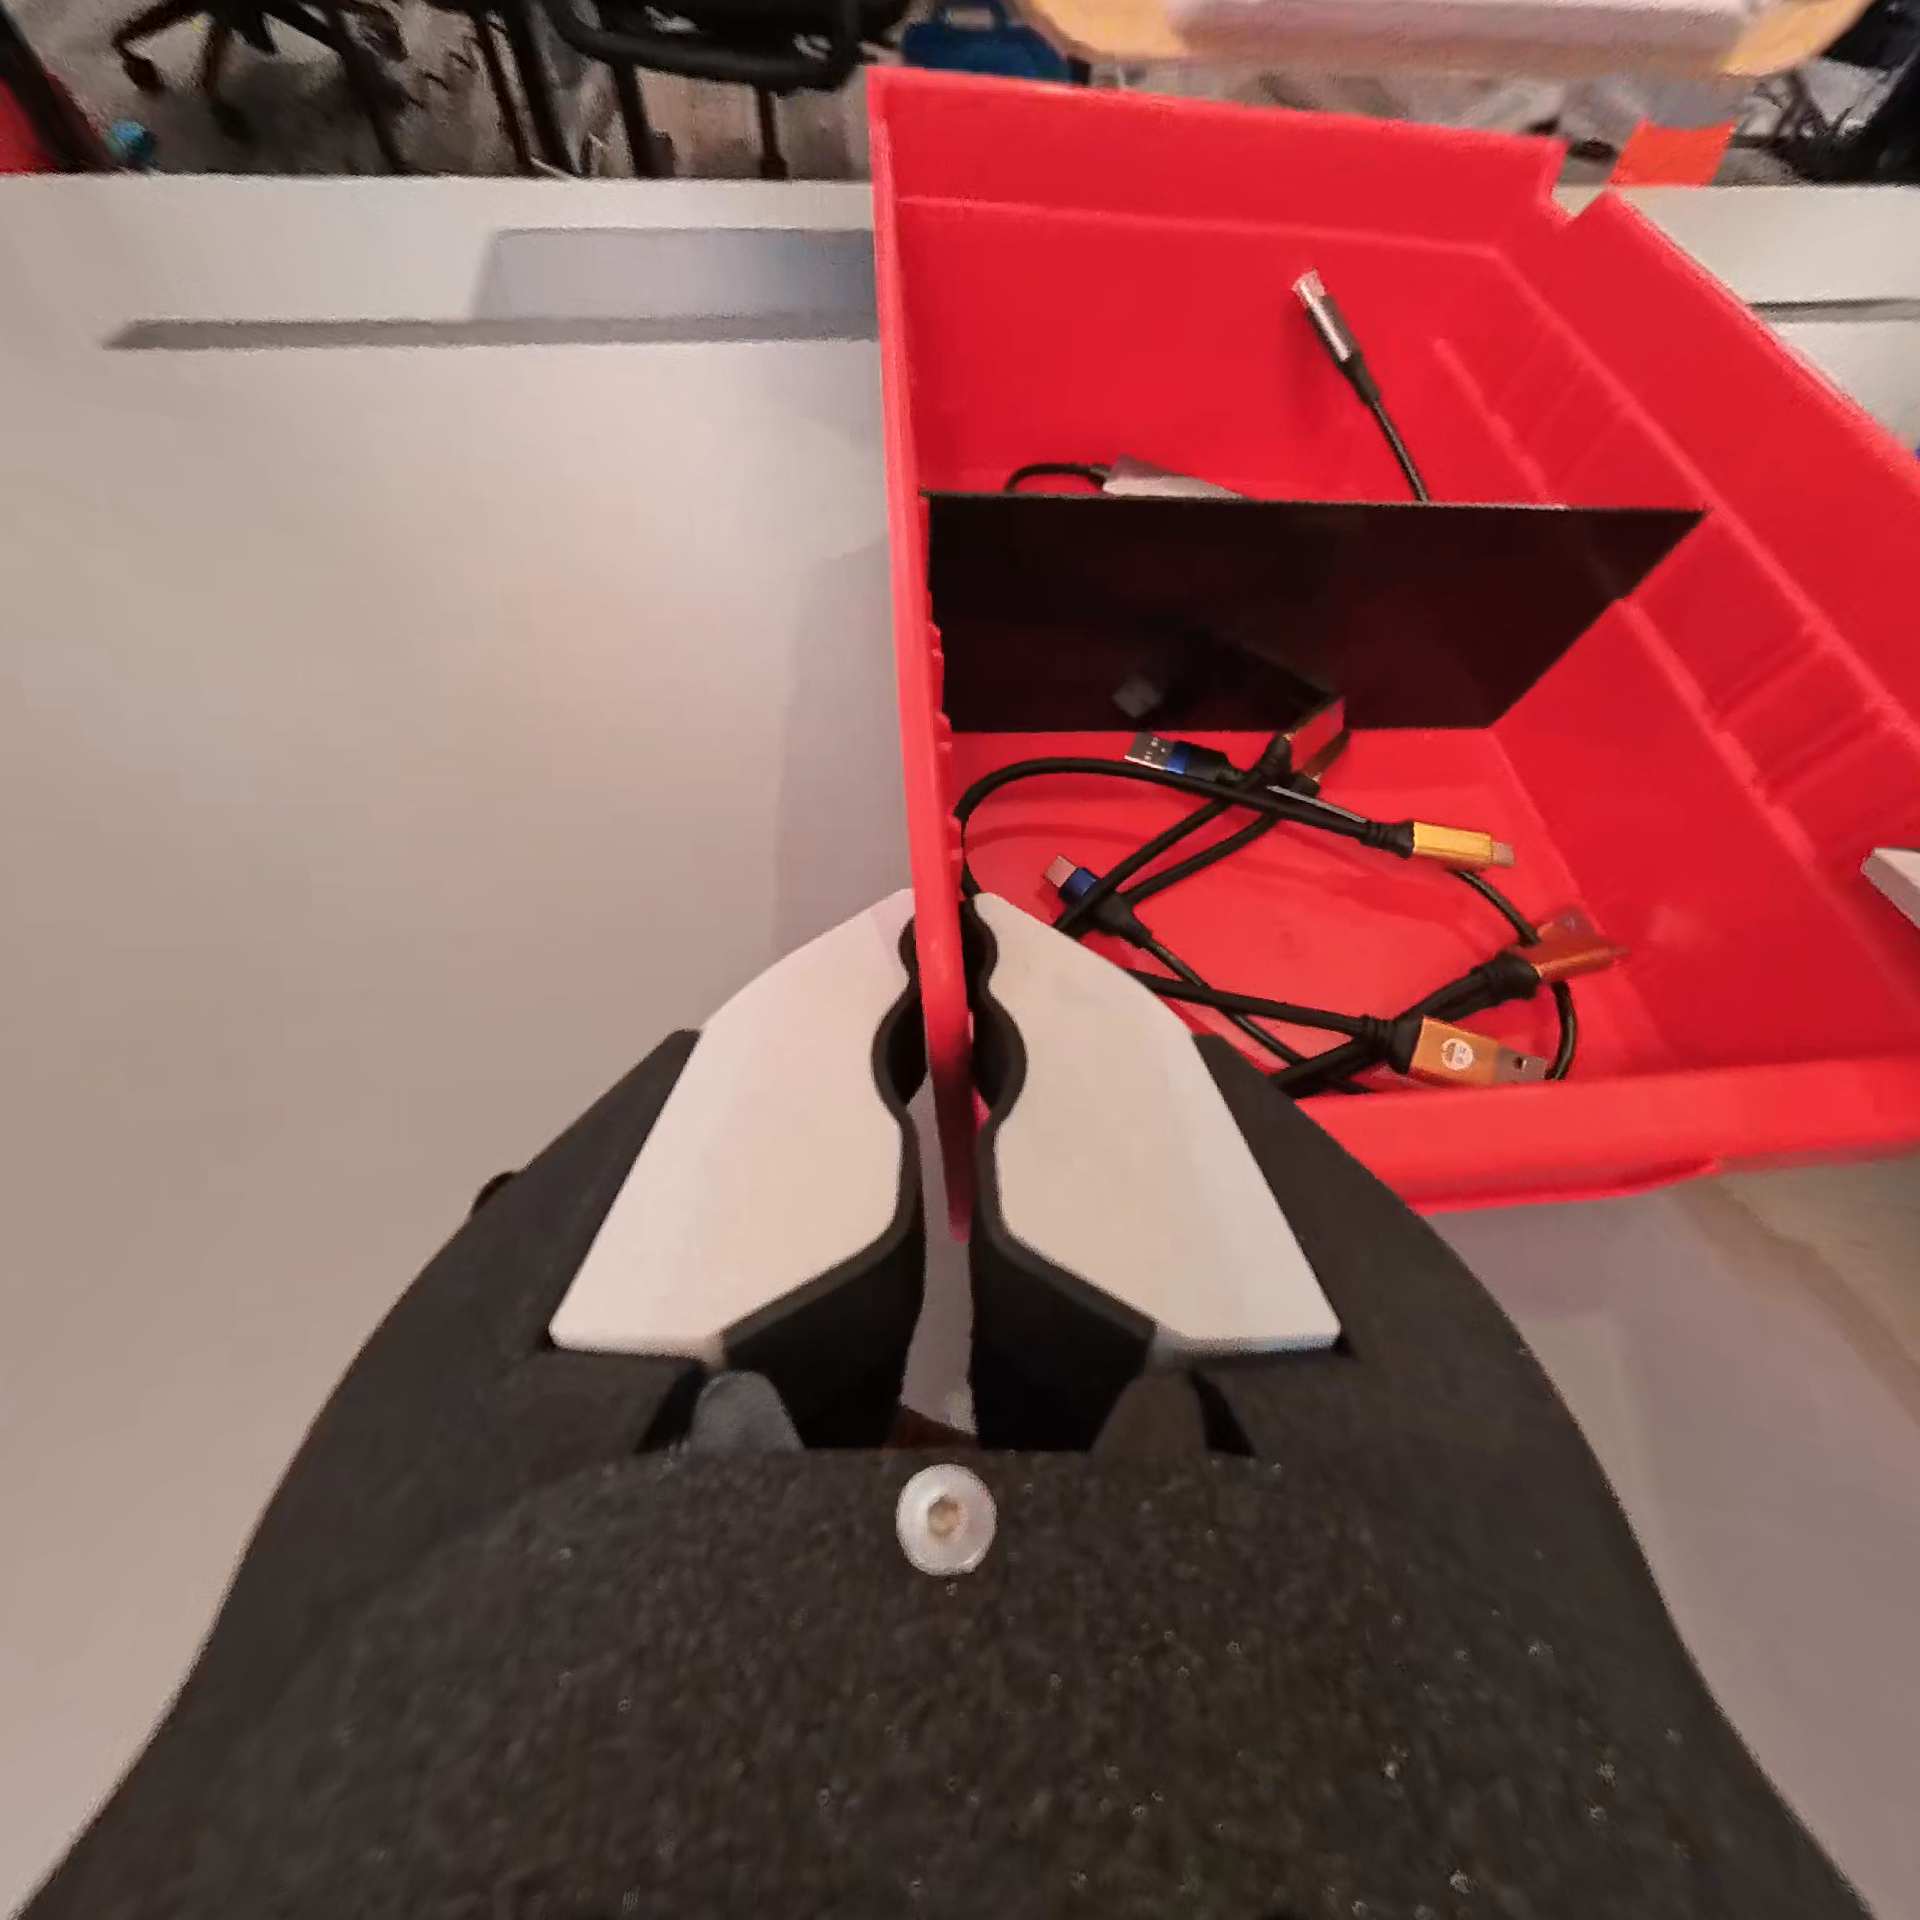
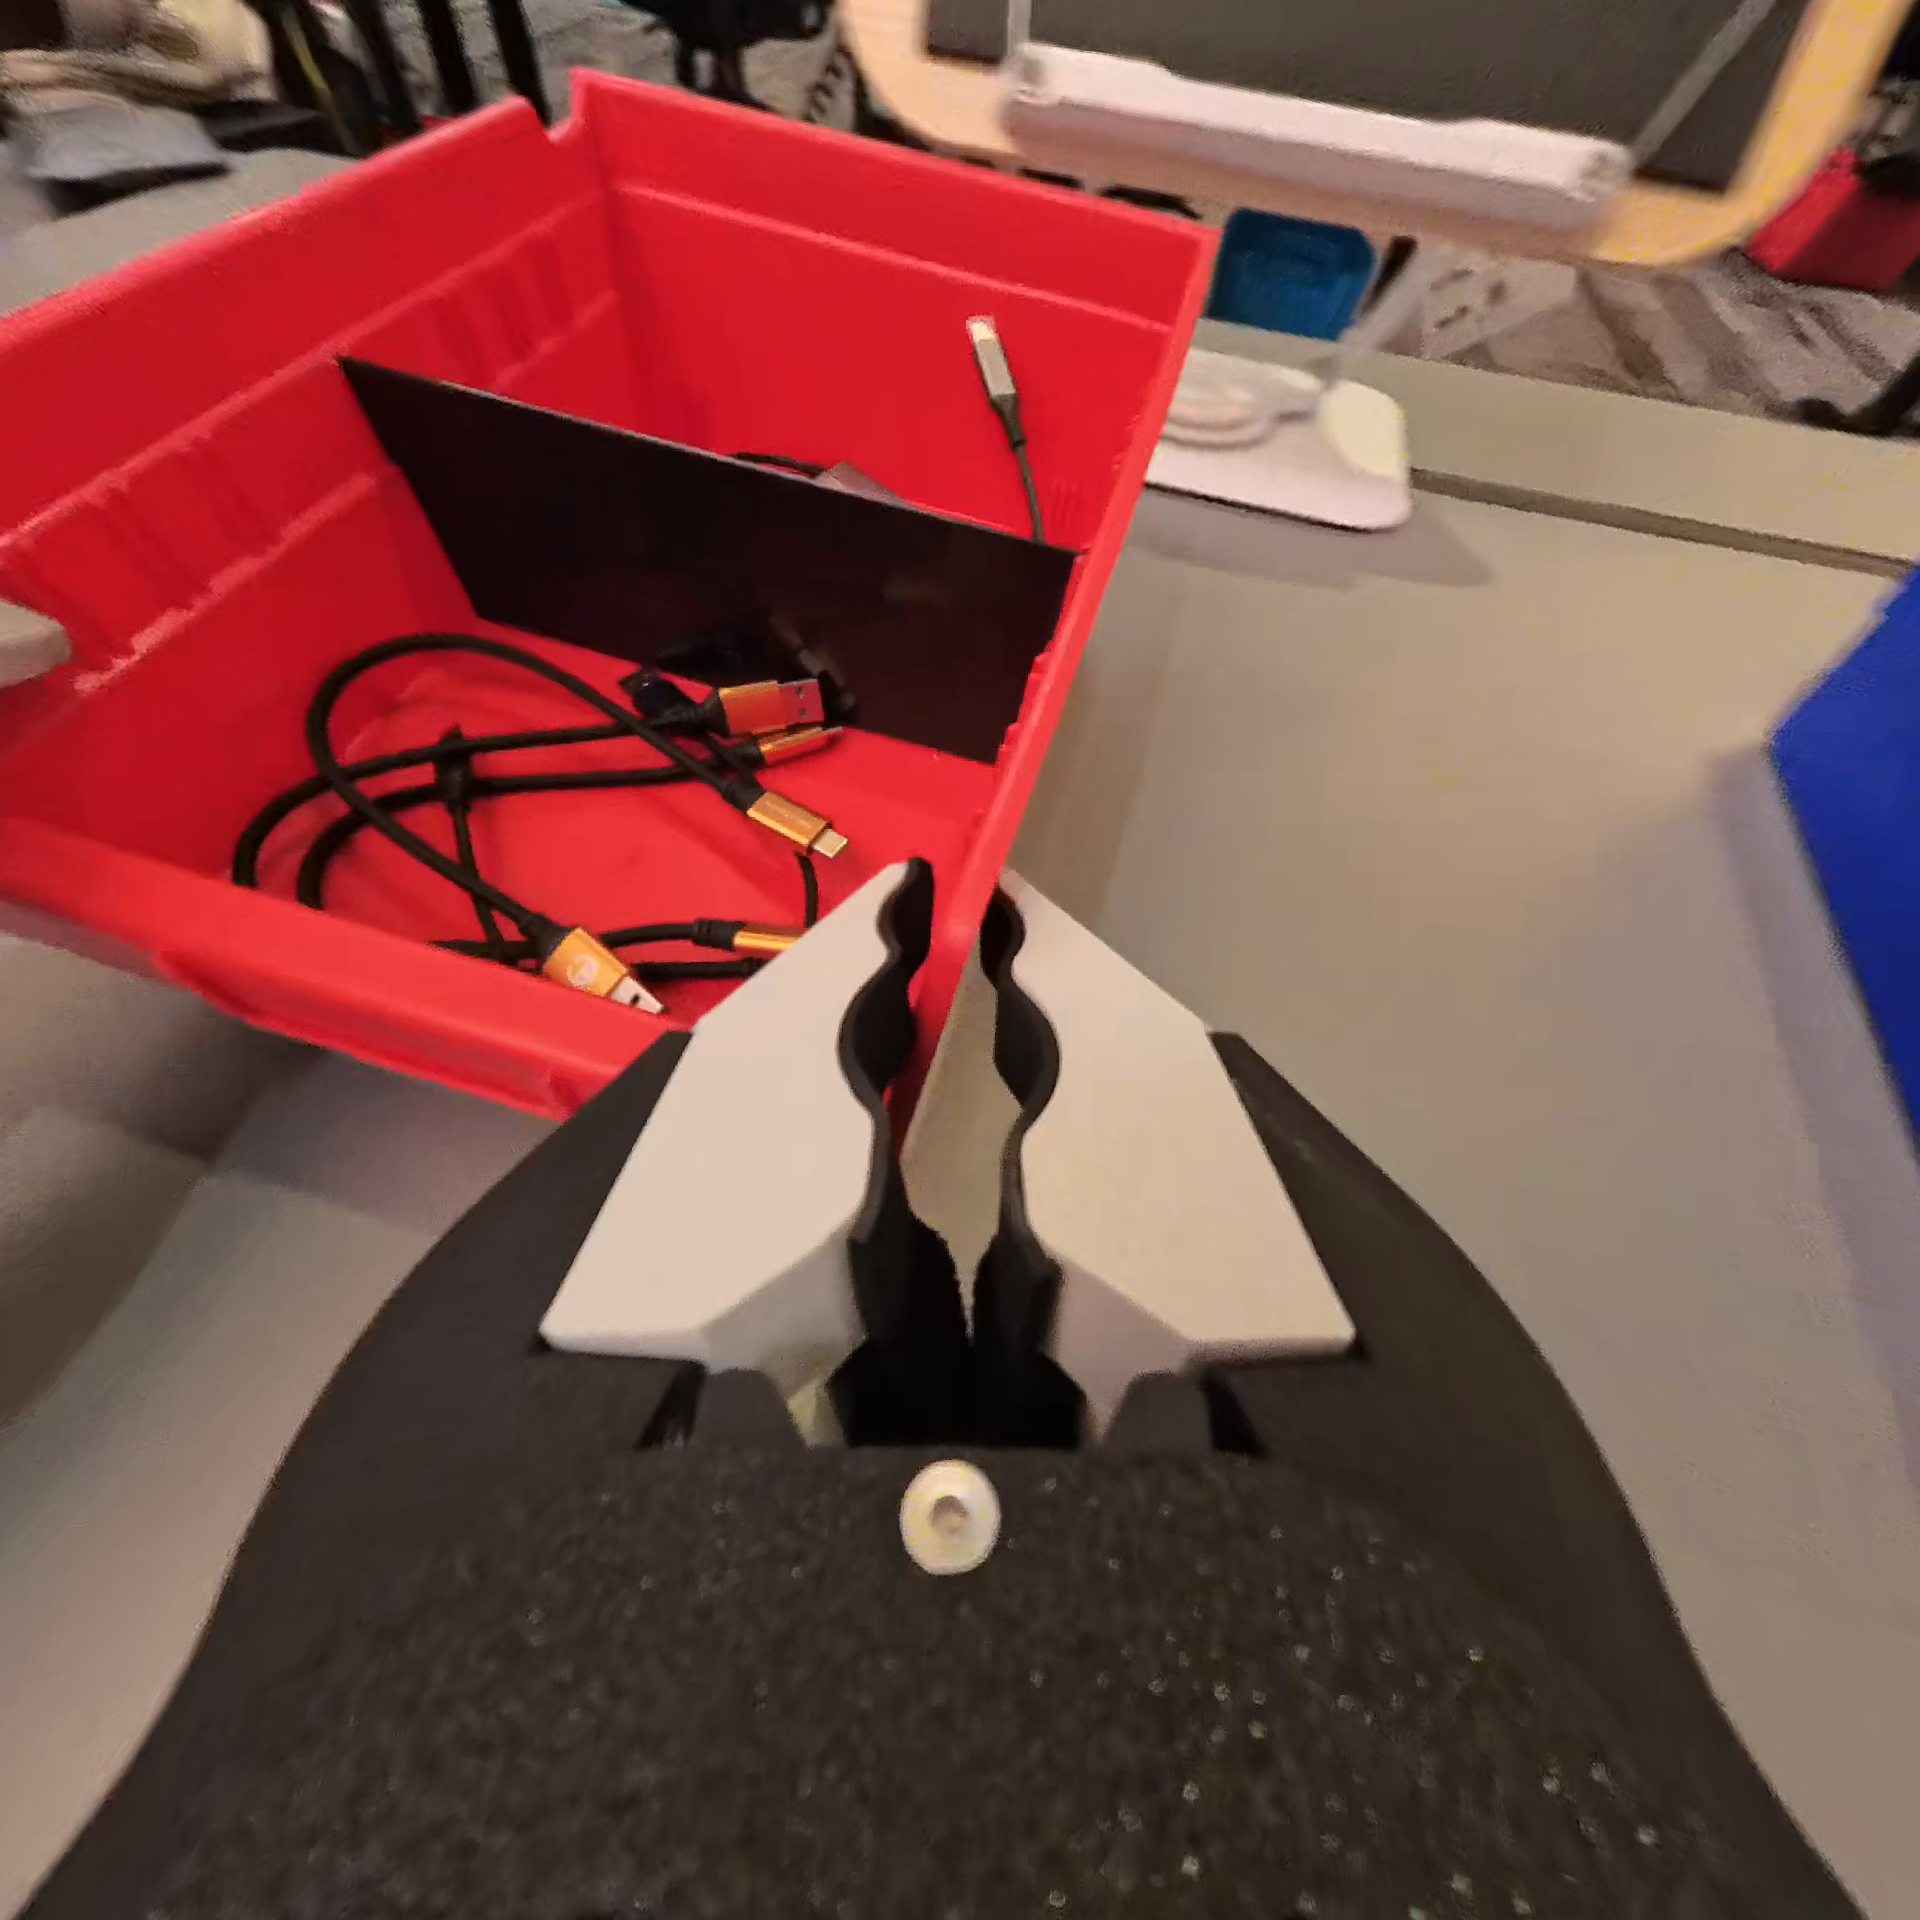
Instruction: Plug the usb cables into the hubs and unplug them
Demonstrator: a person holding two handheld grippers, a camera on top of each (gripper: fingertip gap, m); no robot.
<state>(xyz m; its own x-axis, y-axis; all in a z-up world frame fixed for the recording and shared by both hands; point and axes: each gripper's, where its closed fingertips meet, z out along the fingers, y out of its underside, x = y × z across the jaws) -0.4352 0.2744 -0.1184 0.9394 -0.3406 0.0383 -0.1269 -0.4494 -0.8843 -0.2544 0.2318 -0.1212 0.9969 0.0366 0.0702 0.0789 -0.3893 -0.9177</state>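
A red bin (image 1: 1247, 156) (image 2: 312, 281) sits on a grey table, split by a black divider (image 1: 1299, 613) (image 2: 727, 582). The near compartment holds a tangle of black USB cables (image 1: 1299, 935) (image 2: 468, 790) with gold, orange and blue plugs. Behind the divider lie a grey hub (image 1: 1153, 483) (image 2: 852, 480) and its silver-plugged lead (image 1: 1340, 343) (image 2: 997, 374). My left gripper (image 1: 943, 914) is shut on the bin's left wall near its front corner. My right gripper (image 2: 961, 883) is shut on the bin's right wall near its front corner.
A blue box (image 2: 1860, 831) stands at the right edge of the right wrist view. A white object (image 2: 1288, 447) lies on the table beyond the bin. Chairs and a wooden table stand behind. Grey table surface (image 1: 416, 727) spreads left of the bin. Across from one pair of fingers to the other is roughly 20 cm.
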